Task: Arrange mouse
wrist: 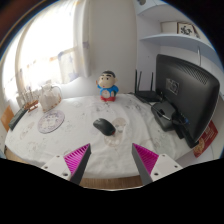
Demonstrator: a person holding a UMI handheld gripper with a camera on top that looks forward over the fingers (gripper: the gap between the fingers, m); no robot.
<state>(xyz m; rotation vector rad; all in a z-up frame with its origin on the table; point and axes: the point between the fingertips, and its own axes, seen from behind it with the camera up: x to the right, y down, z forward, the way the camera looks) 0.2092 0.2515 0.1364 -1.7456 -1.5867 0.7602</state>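
A dark computer mouse (103, 126) lies on the white table (60, 145), near its middle, ahead of and beyond my fingers. My gripper (111, 161) is open and empty, its magenta pads (74, 158) spread wide above the table's near edge. The mouse is well clear of both fingers, slightly left of the midline between them.
A cartoon figurine (108, 87) stands behind the mouse. A black monitor (186, 88) and a router (148, 95) stand at the right. A round plate (51, 122) and small items lie at the left. A clear glass-like object (121, 131) sits just right of the mouse.
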